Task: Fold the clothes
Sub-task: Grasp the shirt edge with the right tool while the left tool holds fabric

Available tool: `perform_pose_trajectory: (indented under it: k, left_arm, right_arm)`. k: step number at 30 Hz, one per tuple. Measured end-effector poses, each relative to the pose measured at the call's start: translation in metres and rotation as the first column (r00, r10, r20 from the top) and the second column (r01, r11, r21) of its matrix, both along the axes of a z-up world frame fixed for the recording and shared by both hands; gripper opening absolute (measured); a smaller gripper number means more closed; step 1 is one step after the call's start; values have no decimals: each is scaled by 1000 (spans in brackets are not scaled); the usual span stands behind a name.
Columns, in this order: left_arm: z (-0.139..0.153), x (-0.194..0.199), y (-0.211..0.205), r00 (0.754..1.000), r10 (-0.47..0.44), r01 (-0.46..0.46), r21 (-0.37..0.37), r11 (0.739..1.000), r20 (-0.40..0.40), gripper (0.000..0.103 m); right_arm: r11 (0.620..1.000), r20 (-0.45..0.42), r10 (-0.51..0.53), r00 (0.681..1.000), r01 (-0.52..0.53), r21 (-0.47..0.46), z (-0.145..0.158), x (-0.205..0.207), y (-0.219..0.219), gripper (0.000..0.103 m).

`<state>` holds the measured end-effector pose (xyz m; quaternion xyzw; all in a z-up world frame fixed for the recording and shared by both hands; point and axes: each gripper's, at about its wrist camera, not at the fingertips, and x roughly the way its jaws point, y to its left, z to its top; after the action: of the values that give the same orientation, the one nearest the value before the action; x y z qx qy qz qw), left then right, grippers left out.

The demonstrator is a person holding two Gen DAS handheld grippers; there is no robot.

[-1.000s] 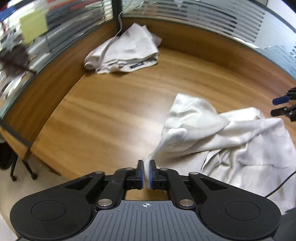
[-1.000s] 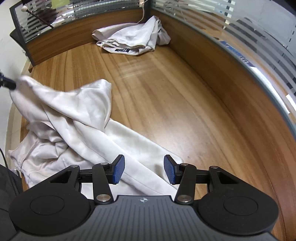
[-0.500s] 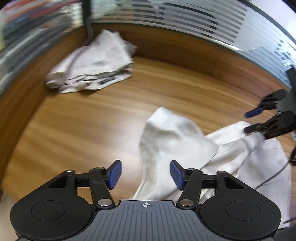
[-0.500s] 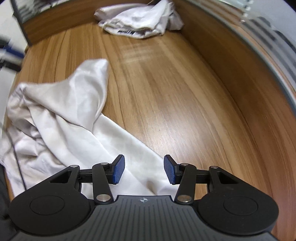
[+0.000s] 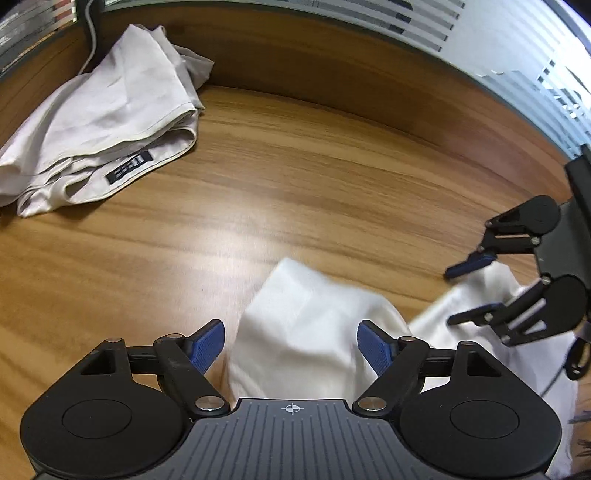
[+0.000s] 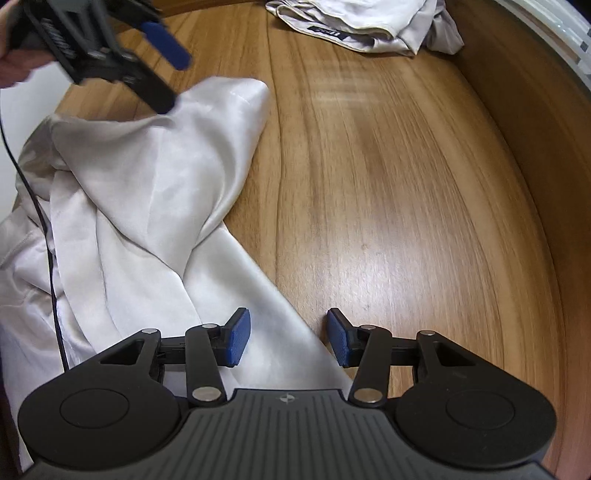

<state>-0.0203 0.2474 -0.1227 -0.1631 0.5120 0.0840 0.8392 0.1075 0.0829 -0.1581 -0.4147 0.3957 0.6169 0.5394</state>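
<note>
Both claws wide open, holding nothing: left claw point(image 5: 290, 345), right claw point(image 6: 286, 338). White cloth point(image 6: 155, 177) lying crumpled under and between them. Could slide on smooth wooden tabletop point(image 6: 388, 184) if pinched badly. Another folded cloth point(image 5: 99, 122) far ahead, by striped glass wall point(image 5: 498, 48).

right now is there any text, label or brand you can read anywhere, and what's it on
Dark label on the hem of the folded garment: light lettering, too blurred to read; no clearer in the right wrist view.
Crosshair mark on the left gripper body: a symbol, no text.
Nothing else carries writing.
</note>
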Motion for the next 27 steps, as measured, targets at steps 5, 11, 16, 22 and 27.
perform_pose_trajectory:
  k: [5, 11, 16, 22, 27]
  left_arm:
    - [-13, 15, 2, 999, -28, 27, -34, 999, -34, 35]
    - [12, 21, -9, 998, -59, 59, 18, 998, 27, 10]
    - [59, 31, -16, 987, -83, 69, 108, 992, 138, 10]
    - [124, 54, -36, 940, -136, 60, 240, 969, 314, 10]
    - [150, 62, -74, 884, -299, 199, 289, 936, 359, 10]
  right_arm:
    - [1000, -15, -4, 1000, 4, 14, 4, 3, -5, 2]
    - [994, 36, -58, 998, 54, 91, 26, 0, -27, 1]
    - [967, 115, -214, 970, 193, 168, 64, 14, -60, 0]
    - [880, 189, -457, 869, 413, 233, 100, 40, -124, 0]
    - [765, 172, -633, 755, 578, 283, 118, 41, -180, 0]
